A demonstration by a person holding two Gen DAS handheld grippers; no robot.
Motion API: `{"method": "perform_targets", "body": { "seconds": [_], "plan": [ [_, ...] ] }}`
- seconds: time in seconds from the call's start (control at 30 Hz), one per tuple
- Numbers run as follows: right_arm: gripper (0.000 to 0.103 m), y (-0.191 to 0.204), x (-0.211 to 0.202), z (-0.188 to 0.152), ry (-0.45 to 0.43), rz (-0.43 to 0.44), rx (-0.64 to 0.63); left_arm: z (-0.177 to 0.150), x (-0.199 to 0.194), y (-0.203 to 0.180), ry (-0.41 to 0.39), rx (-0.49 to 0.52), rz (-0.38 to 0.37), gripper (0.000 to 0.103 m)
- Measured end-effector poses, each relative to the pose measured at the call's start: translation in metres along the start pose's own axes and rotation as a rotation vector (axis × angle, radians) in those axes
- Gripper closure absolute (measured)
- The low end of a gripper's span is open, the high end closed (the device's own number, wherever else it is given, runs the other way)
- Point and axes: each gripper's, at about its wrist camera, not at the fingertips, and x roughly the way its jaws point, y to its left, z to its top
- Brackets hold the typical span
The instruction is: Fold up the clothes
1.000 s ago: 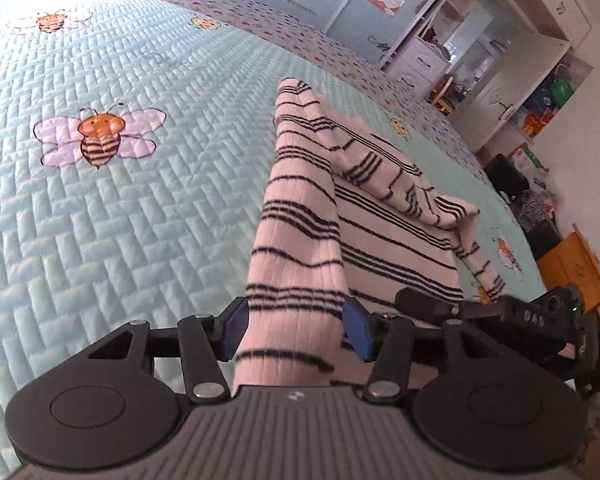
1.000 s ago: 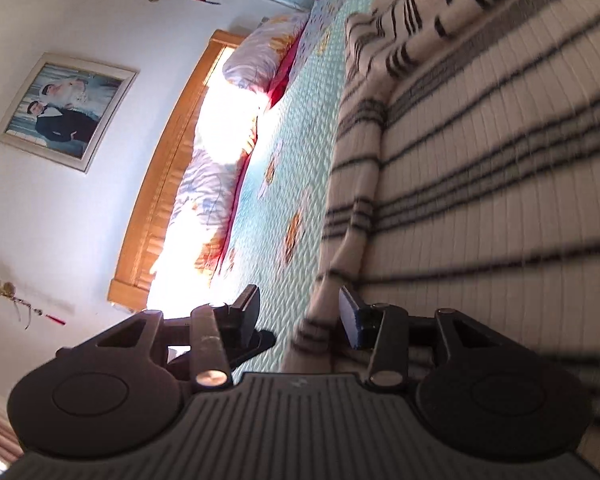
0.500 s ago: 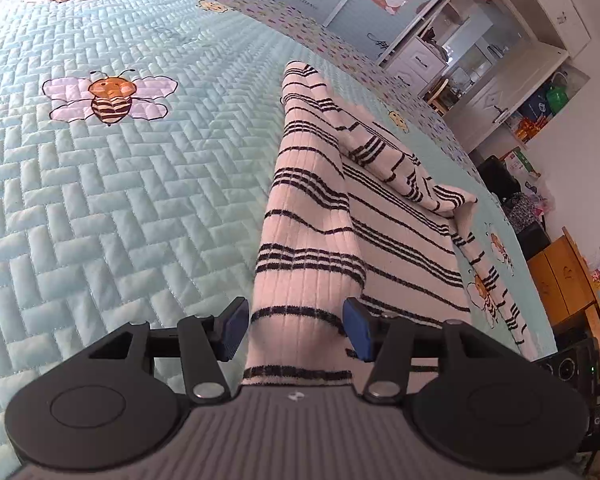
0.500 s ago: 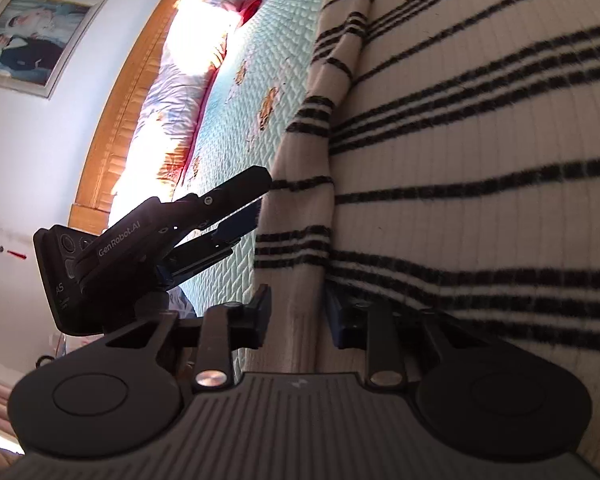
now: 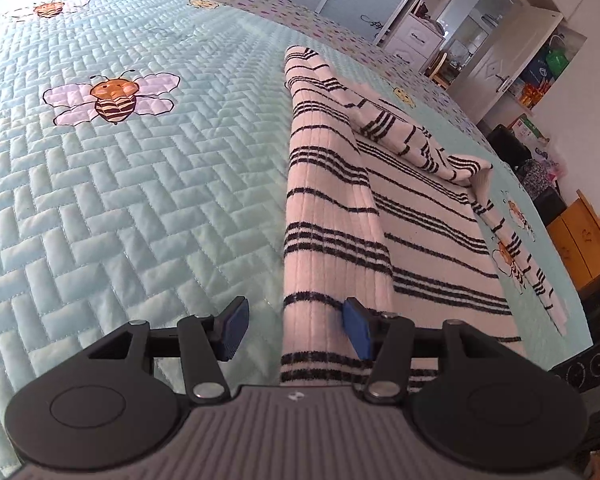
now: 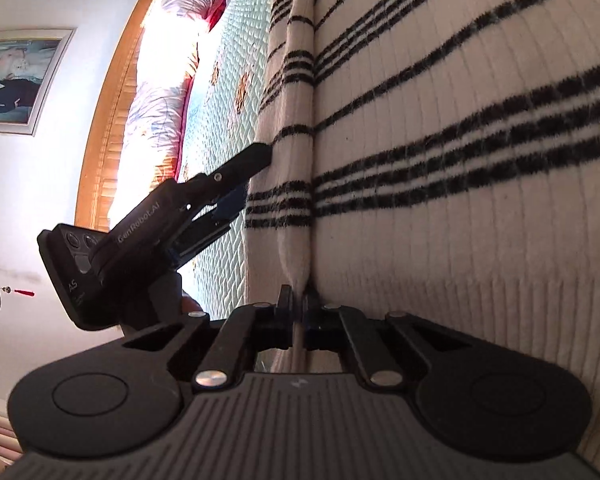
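Note:
A white sweater with black stripes lies on the quilted bed, one sleeve folded across it. Its folded left edge runs up between the fingers of my left gripper, which is open; the cloth sits against the right blue pad. In the right wrist view the sweater fills the right side. My right gripper is shut on a pinched ridge of its hem. The left gripper shows there too, open, at the sweater's edge.
The mint quilt with bee patches spreads wide to the left of the sweater. A wooden headboard and pillows stand at the bed's head. Cabinets and a door lie beyond the far side.
My right gripper has closed, from open around the hem fold to shut on it. The left gripper stayed open and shifted left, so the sweater edge now lies by its right pad.

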Motion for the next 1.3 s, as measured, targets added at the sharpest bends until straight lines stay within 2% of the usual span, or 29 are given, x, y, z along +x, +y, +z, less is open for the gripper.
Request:
{"method": "perform_targets", "body": {
  "seconds": [0.13,0.27,0.37,0.47,0.57,0.63,0.7,0.77,0.83,0.93,1.03,1.1,1.23,1.3],
  "plan": [
    [0.099,0.005,-0.001,0.007,0.016,-0.036,-0.046,0.002,0.002,-0.003,0.003,0.008,0.016,0.048],
    [0.101,0.0,0.001,0.01,0.023,-0.03,-0.047,0.001,0.004,-0.004,0.001,0.021,0.03,0.048],
    [0.101,0.002,0.0,0.008,0.023,-0.04,-0.101,0.0,0.004,-0.004,-0.001,0.02,0.033,0.048],
    [0.098,0.008,0.001,0.008,0.031,-0.04,-0.13,0.0,0.002,-0.004,-0.003,0.009,0.035,0.048],
    [0.087,0.011,-0.008,0.01,0.021,-0.029,-0.124,0.004,-0.007,-0.005,-0.029,-0.003,0.068,0.048],
    [0.071,0.011,-0.021,0.013,-0.005,-0.012,-0.109,0.009,-0.02,-0.016,-0.085,0.024,0.085,0.048],
    [0.065,0.012,-0.038,0.021,-0.058,0.001,-0.111,0.015,-0.032,-0.026,-0.138,0.053,0.095,0.048],
    [0.065,0.014,-0.053,0.038,-0.145,-0.015,-0.117,0.026,-0.033,-0.042,-0.165,0.089,0.028,0.046],
    [0.064,0.016,-0.064,0.06,-0.223,-0.036,-0.124,0.038,-0.018,-0.055,-0.157,0.107,-0.027,0.044],
    [0.064,0.024,-0.069,0.108,-0.308,-0.074,-0.157,0.063,0.017,-0.062,-0.136,0.043,-0.046,0.044],
    [0.064,0.048,-0.057,0.161,-0.339,-0.108,-0.262,0.088,0.045,-0.057,-0.132,-0.03,-0.079,0.044],
    [0.064,0.059,-0.044,0.198,-0.348,-0.096,-0.292,0.099,0.065,-0.047,-0.111,-0.08,-0.082,0.044],
    [0.064,0.068,-0.01,0.263,-0.372,-0.093,-0.318,0.095,0.1,-0.014,-0.055,-0.147,-0.085,0.044],
    [0.063,0.066,0.004,0.288,-0.407,-0.127,-0.31,0.087,0.105,0.002,-0.074,-0.175,-0.142,0.044]
  ]
}}
